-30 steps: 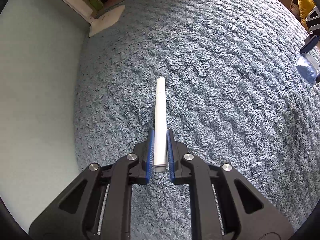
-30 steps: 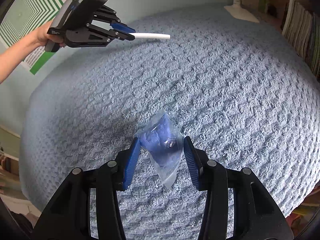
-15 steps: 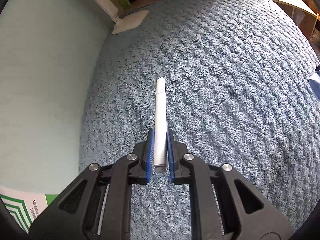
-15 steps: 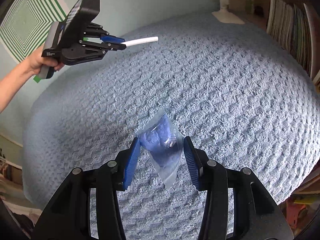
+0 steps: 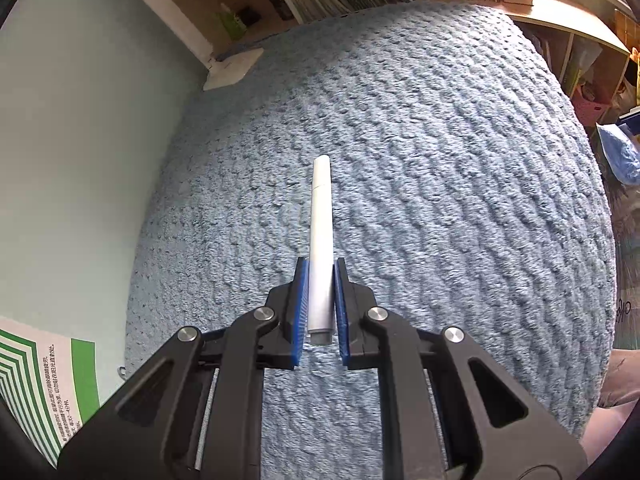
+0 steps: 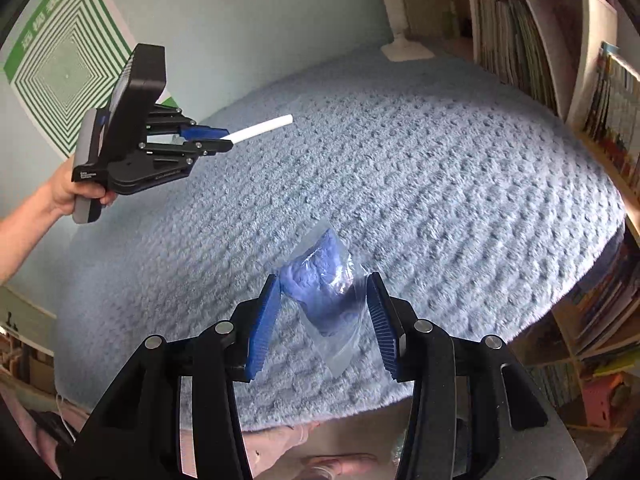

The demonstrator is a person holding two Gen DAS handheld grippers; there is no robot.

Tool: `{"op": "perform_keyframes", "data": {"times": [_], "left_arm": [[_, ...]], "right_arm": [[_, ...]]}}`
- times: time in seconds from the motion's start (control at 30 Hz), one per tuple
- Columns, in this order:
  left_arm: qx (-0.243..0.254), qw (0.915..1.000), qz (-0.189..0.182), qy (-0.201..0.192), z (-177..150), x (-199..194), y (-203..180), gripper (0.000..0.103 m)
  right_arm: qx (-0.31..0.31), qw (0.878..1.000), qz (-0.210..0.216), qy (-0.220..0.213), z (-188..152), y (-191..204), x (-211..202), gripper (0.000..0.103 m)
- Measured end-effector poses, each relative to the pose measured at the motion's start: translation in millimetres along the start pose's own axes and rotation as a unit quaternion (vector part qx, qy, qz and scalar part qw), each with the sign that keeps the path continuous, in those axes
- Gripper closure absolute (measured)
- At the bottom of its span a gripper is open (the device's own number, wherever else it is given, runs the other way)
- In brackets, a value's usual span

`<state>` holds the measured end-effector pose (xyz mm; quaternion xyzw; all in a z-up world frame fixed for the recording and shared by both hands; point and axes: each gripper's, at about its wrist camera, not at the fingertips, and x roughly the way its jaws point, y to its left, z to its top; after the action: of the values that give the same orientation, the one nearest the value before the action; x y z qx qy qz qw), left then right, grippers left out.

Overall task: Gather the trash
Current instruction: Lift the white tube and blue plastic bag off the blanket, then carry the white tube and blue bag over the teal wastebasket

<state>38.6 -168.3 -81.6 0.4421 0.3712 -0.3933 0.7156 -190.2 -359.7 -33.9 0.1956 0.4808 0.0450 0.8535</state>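
My left gripper (image 5: pixel 321 276) pinches a white marker pen (image 5: pixel 321 240) by its tail end, the capped tip pointing forward, held in the air above the blue shaggy rug (image 5: pixel 440 200) near its wall-side edge. My right gripper (image 6: pixel 322 292) has its fingers partly spread and clamps a clear plastic bag of crumpled blue material (image 6: pixel 324 292) above the rug's near edge.

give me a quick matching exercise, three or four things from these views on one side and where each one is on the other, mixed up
Things:
1. white cylindrical marker pen
2. clear plastic bag with blue contents
3. green-and-white striped poster
4. row of upright books

Places:
A. on the pale wall
B. between the right gripper fingers
C. on the white shelf
D. clamped in the left gripper

Pairs: 1-D, 2-B, 3-A, 4-C
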Motion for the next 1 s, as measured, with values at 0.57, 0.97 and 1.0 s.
{"op": "perform_keyframes", "data": {"times": [0.57,0.97,1.0], "left_arm": [[0.124,0.9888,-0.069,-0.045,78.0,-48.8,-211.4,0.092],[0.226,0.9652,-0.119,-0.055,93.2,-63.4,-335.1,0.092],[0.234,0.9628,-0.123,-0.054,93.1,-63.7,-343.2,0.092]], "right_arm": [[0.114,0.991,-0.066,-0.032,-122.1,-52.2,-80.5,0.057],[0.206,0.972,-0.107,-0.037,-193.7,-78.1,-75.2,0.057],[0.214,0.97,-0.109,-0.038,-200.6,-78.9,-77.7,0.057]]}}
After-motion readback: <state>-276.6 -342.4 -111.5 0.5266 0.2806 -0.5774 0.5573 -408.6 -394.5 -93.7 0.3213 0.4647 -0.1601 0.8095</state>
